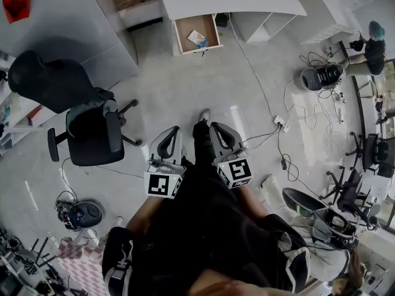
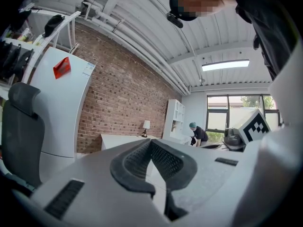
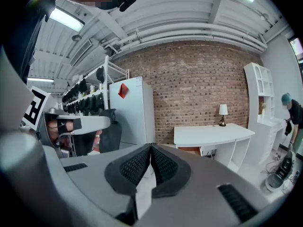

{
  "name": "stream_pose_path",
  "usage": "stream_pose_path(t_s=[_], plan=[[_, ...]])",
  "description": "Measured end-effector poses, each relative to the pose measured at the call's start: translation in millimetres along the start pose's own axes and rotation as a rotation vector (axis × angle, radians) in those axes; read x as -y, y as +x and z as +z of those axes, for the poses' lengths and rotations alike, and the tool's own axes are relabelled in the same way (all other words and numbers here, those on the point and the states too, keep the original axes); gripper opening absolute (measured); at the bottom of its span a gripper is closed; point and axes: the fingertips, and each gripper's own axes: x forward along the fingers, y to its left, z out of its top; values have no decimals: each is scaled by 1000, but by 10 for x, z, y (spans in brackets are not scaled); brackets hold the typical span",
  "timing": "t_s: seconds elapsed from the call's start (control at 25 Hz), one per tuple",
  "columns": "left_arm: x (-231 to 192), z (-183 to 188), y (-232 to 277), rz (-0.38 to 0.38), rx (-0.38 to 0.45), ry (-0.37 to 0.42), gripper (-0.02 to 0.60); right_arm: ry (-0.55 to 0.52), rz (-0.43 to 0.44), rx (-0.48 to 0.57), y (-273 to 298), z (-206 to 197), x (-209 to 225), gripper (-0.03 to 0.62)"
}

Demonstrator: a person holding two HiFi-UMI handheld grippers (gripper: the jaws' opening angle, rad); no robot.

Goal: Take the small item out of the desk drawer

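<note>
Far ahead in the drawer, the small item is indistinct; left gripper and right gripper sit closed.

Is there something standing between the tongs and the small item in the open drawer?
Nothing visible does. Only bare floor lies between the left tongs, the right tongs and the open drawer with the item. A chair stands left of that path, and a cable runs right of it.
</note>
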Motion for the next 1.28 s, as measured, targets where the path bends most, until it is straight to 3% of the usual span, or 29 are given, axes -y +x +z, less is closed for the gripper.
stream_pose_path(t_s=[0.28,0.72,0.92,1.28], plan=[[-316,52,753,31,-18,24,8,8,39,-8,691,98,525,26],[-667,339,2351,138,-21,20,8,-44,141,-30,1869,434,1792,26],[-743,385,2795,176,-21,24,8,-65,162,-53,2280,391,2228,26],[-950,280,3442,176,-50,8,8,-96,153,-114,2982,142,2825,26]])
